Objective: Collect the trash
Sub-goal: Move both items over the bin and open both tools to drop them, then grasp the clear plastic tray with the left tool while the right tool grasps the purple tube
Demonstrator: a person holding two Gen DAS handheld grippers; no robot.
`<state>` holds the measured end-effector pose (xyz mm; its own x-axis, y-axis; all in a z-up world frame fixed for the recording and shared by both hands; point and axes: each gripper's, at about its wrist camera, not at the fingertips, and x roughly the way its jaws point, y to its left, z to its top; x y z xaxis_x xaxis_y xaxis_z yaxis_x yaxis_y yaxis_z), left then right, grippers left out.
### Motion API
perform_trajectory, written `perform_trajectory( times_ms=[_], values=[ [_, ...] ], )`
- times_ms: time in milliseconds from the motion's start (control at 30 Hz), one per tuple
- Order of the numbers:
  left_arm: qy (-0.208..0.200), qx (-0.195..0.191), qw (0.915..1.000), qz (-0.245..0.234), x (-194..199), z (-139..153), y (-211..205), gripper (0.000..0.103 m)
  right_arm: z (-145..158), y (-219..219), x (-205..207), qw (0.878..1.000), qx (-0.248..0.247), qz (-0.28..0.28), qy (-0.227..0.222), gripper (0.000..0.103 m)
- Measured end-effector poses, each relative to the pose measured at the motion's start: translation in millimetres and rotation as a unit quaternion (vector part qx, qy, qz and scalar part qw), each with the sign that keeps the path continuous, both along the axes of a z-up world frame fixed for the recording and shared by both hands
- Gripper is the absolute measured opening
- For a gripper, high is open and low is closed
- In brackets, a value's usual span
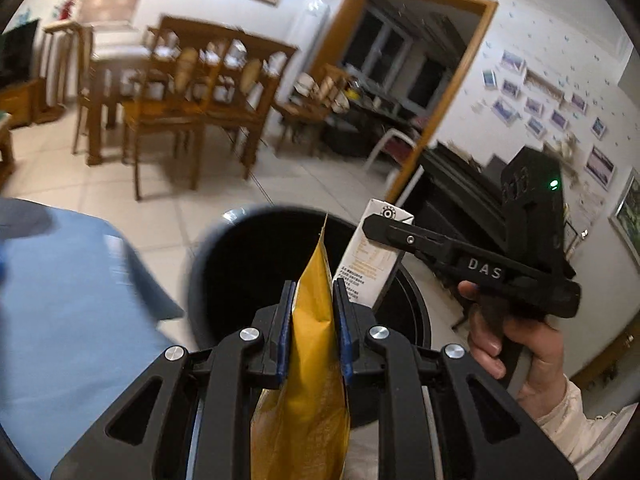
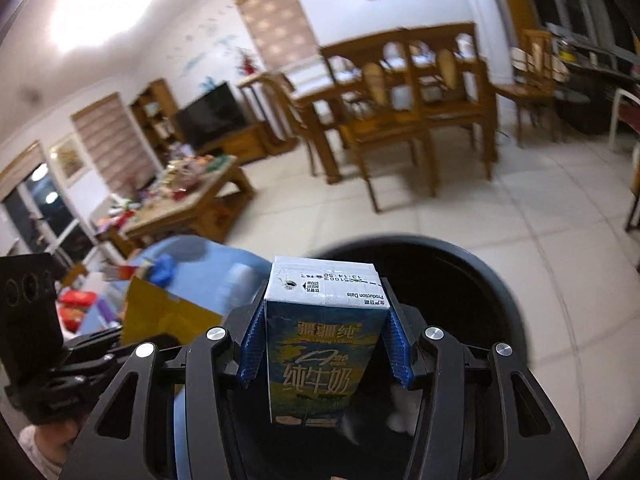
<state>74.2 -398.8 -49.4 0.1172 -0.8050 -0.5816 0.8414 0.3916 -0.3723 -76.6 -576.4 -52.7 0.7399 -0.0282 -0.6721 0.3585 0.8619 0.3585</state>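
At the bottom centre of the left wrist view, the left gripper (image 1: 314, 320) is pinching a yellow bag (image 1: 308, 380) between its blue pads (image 1: 285, 340), the bag standing upright with its pointed top reaching to mid-frame. Just right of it, the milk carton (image 1: 370, 256) is held tilted by the right gripper (image 1: 390, 228), which comes in from the right edge with the person's right hand (image 1: 520, 344) wrapped round its handle at lower right. Both items hang over the mouth of the dark bin (image 1: 248, 256) at the centre of the frame, its opening black inside. A blue cloth (image 1: 68, 300) fills the lower left.

In the right wrist view, the right gripper (image 2: 326, 340) at bottom centre is clamped on the milk carton (image 2: 322, 344), its blue pads (image 2: 252, 350) pressed to both sides of the box, the printed top end facing up the frame. The yellow bag (image 2: 168, 320) shows at lower left, beside the left gripper (image 2: 92, 352). The bin (image 2: 460, 276) curves behind the carton at centre right.

Further off, tiled floor (image 2: 500, 208) runs to a wooden dining table with chairs (image 2: 400, 96) in the upper half, a cluttered coffee table (image 2: 192, 196) at mid-left, and a television (image 2: 210, 114) against the far wall
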Motion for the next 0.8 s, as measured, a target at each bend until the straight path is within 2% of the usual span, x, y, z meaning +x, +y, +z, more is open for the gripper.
perform_trajectory(
  times_ms=[167,300,433,467,500,567,633,733,800],
  values=[
    [0.017,0.035,0.9991,-0.018,-5.7,-33.2,-47.5,0.020,-32.4,-15.6,-17.6,0.999,-0.009,-0.014,0.035,0.051],
    [0.014,0.063,0.9978,-0.016,-7.8,-48.6,-56.4,0.021,-51.0,-19.8,-22.7,0.999,-0.003,-0.016,0.052,0.051],
    [0.018,0.071,0.9973,-0.002,-1.7,-51.6,-45.9,0.027,-58.9,-17.0,-21.3,0.998,0.006,-0.019,0.060,0.051],
    [0.018,0.070,0.9974,0.000,-0.9,-51.1,-44.3,0.040,-57.1,-14.0,-16.6,0.998,0.007,-0.019,0.060,0.052],
    [0.014,0.069,0.9975,0.007,-1.3,-48.2,-40.6,0.062,-53.1,-9.0,-14.7,0.998,0.008,-0.020,0.060,0.053],
    [-0.004,0.060,0.9979,0.023,-5.3,-39.1,-31.3,0.080,-50.9,-8.5,-15.7,0.998,0.011,-0.021,0.056,0.065],
    [-0.025,0.046,0.9982,0.027,-8.7,-30.1,-22.7,0.081,-44.7,-4.4,-16.0,0.998,0.008,-0.024,0.050,0.066],
    [-0.030,0.027,0.9987,0.030,-9.7,-13.7,-4.3,0.084,-33.1,6.9,-15.9,0.999,0.002,-0.022,0.041,0.067],
    [-0.036,0.016,0.9983,0.042,-9.9,-3.5,15.5,0.093,-24.0,16.3,-12.4,0.999,-0.003,-0.017,0.030,0.068]
  ],
)
